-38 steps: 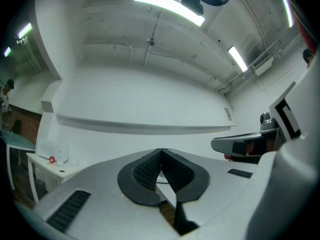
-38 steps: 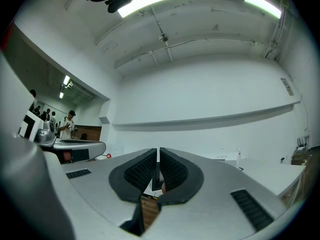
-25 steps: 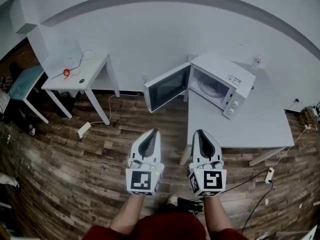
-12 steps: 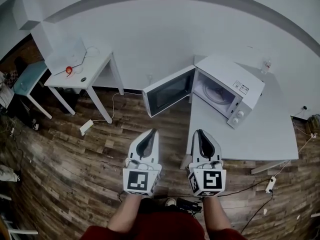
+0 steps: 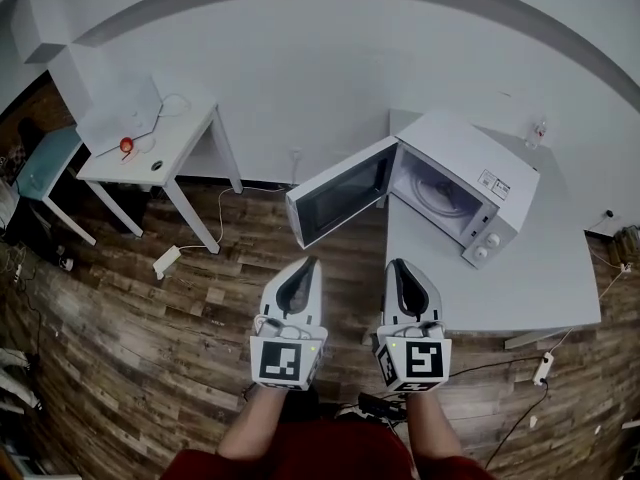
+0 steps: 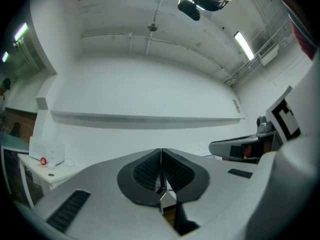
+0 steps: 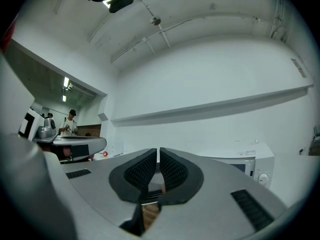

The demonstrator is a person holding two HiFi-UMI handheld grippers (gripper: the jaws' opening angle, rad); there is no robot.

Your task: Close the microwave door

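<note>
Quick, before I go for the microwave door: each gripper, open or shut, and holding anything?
Left gripper: shut, jaws together, holding nothing.
Right gripper: shut, jaws together, holding nothing.

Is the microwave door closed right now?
No, the door stands swung wide open to the left of the microwave, leaving the inside in plain sight.

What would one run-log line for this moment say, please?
microwave door: open | left gripper: shut, empty | right gripper: shut, empty | contact: none
</note>
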